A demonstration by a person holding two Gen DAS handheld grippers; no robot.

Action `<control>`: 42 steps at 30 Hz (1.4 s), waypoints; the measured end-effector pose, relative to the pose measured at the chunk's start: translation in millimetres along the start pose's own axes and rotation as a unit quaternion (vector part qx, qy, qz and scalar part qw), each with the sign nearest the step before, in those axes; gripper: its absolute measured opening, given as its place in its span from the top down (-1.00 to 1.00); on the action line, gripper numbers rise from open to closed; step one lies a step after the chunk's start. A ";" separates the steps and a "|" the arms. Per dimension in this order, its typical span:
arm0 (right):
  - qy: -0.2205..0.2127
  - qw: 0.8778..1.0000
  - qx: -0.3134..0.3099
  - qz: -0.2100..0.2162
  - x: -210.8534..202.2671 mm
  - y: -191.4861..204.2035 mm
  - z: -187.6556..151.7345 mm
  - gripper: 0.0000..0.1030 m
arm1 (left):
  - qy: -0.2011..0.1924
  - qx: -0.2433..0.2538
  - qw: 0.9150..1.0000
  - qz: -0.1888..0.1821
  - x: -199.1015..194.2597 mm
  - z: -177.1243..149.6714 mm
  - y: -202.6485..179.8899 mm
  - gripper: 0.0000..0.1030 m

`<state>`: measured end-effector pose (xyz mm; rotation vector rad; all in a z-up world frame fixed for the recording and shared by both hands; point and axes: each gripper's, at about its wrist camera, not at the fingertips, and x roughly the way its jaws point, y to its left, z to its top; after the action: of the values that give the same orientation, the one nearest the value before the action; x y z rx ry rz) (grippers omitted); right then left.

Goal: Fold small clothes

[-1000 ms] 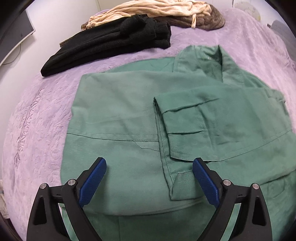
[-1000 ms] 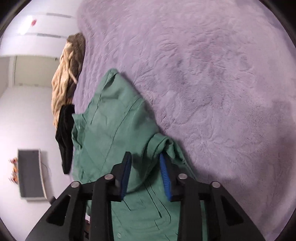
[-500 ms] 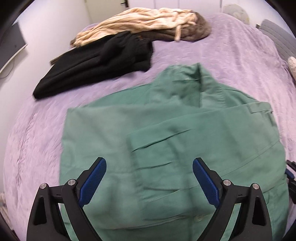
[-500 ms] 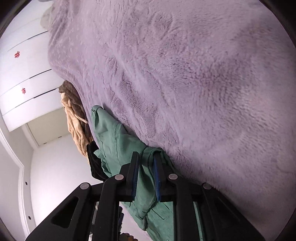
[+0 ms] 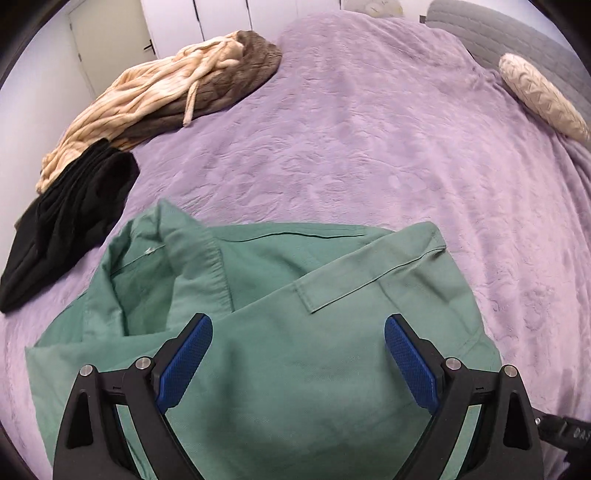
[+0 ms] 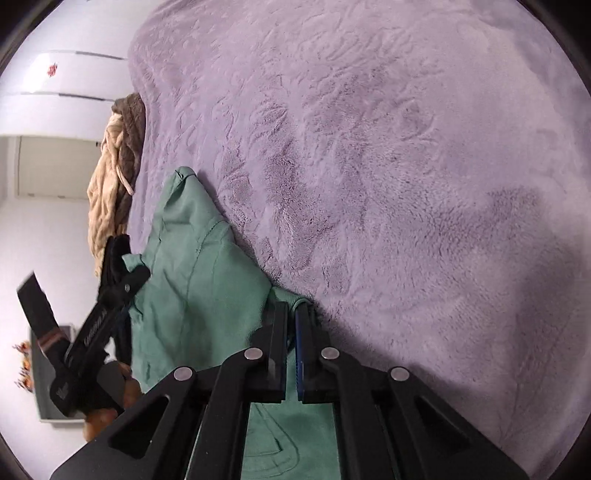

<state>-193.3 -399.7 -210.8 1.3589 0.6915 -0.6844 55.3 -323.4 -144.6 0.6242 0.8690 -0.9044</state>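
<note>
A green shirt (image 5: 295, 369) lies partly folded on the purple bed cover (image 5: 369, 147), collar at the left and a cuffed sleeve laid across it. My left gripper (image 5: 297, 325) hovers over the shirt's middle, open wide, nothing between its blue pads. In the right wrist view the same shirt (image 6: 207, 280) runs along the left. My right gripper (image 6: 291, 310) is at the shirt's right edge, its jaws closing tight, the pads pinching a raised fold of green cloth. The left gripper's black body (image 6: 92, 332) and the hand holding it show at the far left.
A black garment (image 5: 66, 221) and a beige and brown one (image 5: 159, 92) are piled at the bed's far left. A cream pillow (image 5: 543, 96) lies by the grey headboard (image 5: 498, 33) at the far right. White cupboard doors stand behind the bed.
My left gripper swept across the shirt from its hem side toward the collar and right edge, staying open. The right gripper's jaws came together on the fold of the shirt.
</note>
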 end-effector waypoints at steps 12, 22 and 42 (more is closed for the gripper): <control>0.006 0.998 -0.043 -0.043 -37.3 -22.9 -15.3 0.94 | 0.032 -0.012 0.999 0.020 11.7 -3.6 28.6 -0.85; 0.040 0.992 -0.099 -0.061 -48.5 3.3 -40.0 0.93 | 0.082 -0.078 0.993 0.020 -55.2 -90.8 101.5 -0.85; 0.120 0.971 -0.191 -0.076 -54.0 82.0 -122.0 -0.30 | 0.149 -0.204 0.967 0.027 -149.5 -223.0 166.5 -1.00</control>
<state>-168.9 -269.0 -128.0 1.0466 1.0723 -0.4789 66.5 -9.0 -114.7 0.4259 1.2613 -0.5626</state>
